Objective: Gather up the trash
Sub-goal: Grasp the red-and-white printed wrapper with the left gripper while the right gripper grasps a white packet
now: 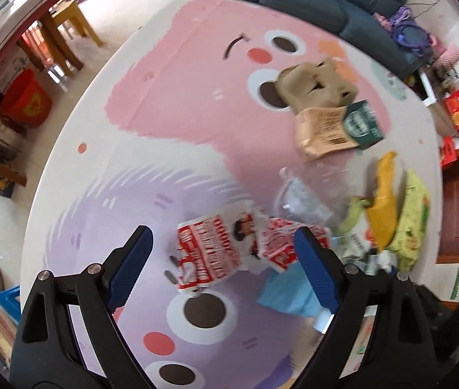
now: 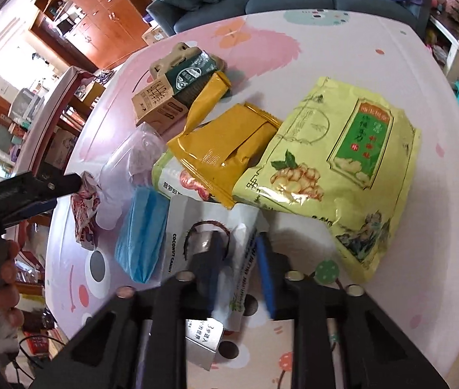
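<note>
One white wrapper (image 2: 239,275), two yellow bags (image 2: 336,162), one mask (image 2: 141,236)

Honestly not much was legible. The one clear bit was "COCONUT CANDY", printed sideways along the edge of the white wrapper (image 2: 180,223) that sat right in front of my right jaws. A silver flap (image 2: 205,340) under them had a "3" followed by Chinese characters I couldn't make out. The big yellow bag (image 2: 343,162) carried a green label with Chinese text, too small for me to read. The red-and-white wrapper (image 1: 210,253) between my left jaws had bold lettering, but it was crumpled and blurred. The carton (image 2: 159,105) showed only a barcode-like block.
</note>
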A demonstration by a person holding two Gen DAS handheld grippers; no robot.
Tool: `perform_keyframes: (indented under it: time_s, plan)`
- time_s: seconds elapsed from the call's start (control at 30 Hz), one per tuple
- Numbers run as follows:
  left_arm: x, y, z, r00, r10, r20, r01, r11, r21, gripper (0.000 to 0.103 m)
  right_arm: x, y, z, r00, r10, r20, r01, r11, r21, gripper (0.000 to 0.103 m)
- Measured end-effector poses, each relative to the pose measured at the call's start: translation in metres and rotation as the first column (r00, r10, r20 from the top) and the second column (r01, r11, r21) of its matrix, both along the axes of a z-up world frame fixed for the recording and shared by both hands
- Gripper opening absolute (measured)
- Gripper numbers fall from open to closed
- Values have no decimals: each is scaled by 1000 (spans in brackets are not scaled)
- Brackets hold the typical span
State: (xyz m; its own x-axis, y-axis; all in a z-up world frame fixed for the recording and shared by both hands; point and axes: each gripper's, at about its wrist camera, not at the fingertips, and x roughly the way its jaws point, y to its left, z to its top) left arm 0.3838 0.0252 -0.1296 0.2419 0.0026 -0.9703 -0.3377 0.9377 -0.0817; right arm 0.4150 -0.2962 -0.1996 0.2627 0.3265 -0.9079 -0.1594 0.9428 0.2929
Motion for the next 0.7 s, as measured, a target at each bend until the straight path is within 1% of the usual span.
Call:
perform_keyframes:
  time_s: [0.1, 0.2, 0.27, 0.4, 0.47, 0.5, 0.53, 0.57, 0.6, 0.63, 0.67, 0.7]
  plan:
    - [-4, 12, -11, 999, 43, -21, -43, 999, -3, 87, -5, -1, 5, 1000, 20, 16, -20, 1000, -12, 12]
    - [-8, 24, -20, 995, 89, -36, -90, 996, -25, 87, -8, -4, 6, 999, 31, 17, -31, 999, -10, 11]
    - [-8, 27, -25, 994, 100, -44, -102, 994, -30, 87, -9, -6, 6, 999, 33, 19, -33, 999, -5, 11]
    - [-5, 28, -28, 994, 102, -30, -103, 994, -47, 87, -15, -10, 8, 999, 35, 20, -35, 999, 0, 10]
    - [-2, 27, -31, 995, 96, -26, -97, 993, -62, 85, -17, -11, 9, 999, 37, 20, -37, 999, 0, 10]
    - [-1, 26, -33, 995, 93, -25, -94, 993, -71, 76, -17, -11, 9, 999, 37, 22, -37, 999, 0, 10]
    - [1, 25, -34, 996, 89, -28, -91, 993, -76, 64, -17, -12, 9, 999, 37, 21, -37, 999, 0, 10]
    - [3, 24, -38, 996, 82, -41, -85, 993, -84, 56, -17, -12, 8, 999, 36, 20, -36, 999, 0, 10]
    - [4, 22, -42, 996, 75, -53, -79, 993, -92, 42, -17, -13, 8, 999, 34, 19, -34, 999, 2, 10]
    - [5, 20, -46, 996, 68, -66, -74, 992, -99, 38, -18, -14, 8, 999, 32, 18, -32, 999, 4, 10]
    - [4, 18, -46, 996, 64, -54, -68, 995, -78, 38, -18, -14, 8, 999, 30, 18, -30, 1000, 5, 10]
    - [3, 16, -46, 997, 59, -43, -62, 996, -67, 28, -18, -15, 8, 999, 29, 18, -30, 1000, 5, 10]
